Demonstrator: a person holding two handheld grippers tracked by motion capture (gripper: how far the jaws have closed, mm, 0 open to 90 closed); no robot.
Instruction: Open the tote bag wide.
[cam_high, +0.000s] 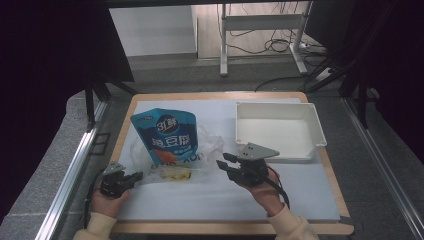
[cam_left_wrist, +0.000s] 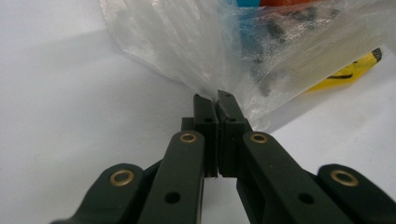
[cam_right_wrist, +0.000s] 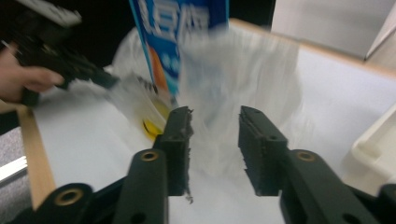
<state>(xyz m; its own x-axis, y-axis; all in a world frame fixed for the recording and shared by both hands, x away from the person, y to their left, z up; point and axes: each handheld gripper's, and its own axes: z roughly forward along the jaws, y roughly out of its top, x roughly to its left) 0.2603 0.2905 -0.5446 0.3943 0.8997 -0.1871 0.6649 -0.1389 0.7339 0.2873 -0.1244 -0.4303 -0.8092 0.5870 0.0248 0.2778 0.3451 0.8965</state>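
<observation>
A clear plastic bag (cam_high: 210, 145) lies on the white mat (cam_high: 200, 200), and a blue snack pouch (cam_high: 167, 132) stands in it. A yellow item (cam_high: 176, 174) lies at the bag's near edge. My left gripper (cam_high: 134, 176) is at the bag's left corner. In the left gripper view its jaws (cam_left_wrist: 215, 97) are closed on the plastic bag (cam_left_wrist: 187, 42). My right gripper (cam_high: 223, 160) hovers at the bag's right side. In the right gripper view, which is blurred, its jaws (cam_right_wrist: 215, 121) stand apart with the plastic bag (cam_right_wrist: 243, 70) beyond them and nothing pinched.
A white empty tray (cam_high: 277, 127) sits at the back right of the mat, just beyond my right gripper. The wooden table edge (cam_high: 225, 228) runs along the front. Bare mat lies in front of the bag and between my hands.
</observation>
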